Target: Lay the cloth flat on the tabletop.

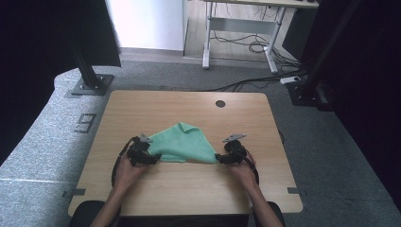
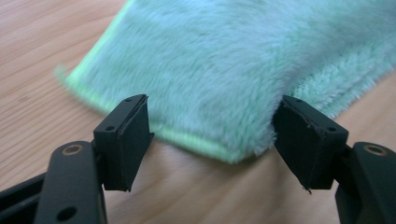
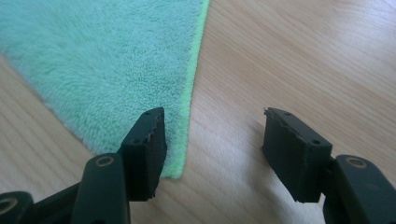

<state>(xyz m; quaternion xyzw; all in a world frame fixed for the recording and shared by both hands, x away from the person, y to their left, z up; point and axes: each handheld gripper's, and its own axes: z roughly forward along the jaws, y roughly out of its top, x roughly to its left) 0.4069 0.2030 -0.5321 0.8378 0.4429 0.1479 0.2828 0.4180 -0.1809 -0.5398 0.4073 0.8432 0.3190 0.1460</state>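
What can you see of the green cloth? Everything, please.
The green cloth is soft, fluffy microfibre by its look, with a brighter stitched hem. It lies folded on the wooden table, roughly triangular, its far corner turned over. The left gripper stands open around its near left corner. The right gripper stands open at its right tip, one jaw over the hem. Neither pinches it.

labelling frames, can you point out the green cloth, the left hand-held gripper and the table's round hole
green cloth point(image 1: 185, 142), high view, middle of its top surface
left hand-held gripper point(image 1: 152, 160), high view, midway between its fingertips at the cloth's corner
round hole point(image 1: 220, 103), high view, centre of the dark opening near the table's far edge
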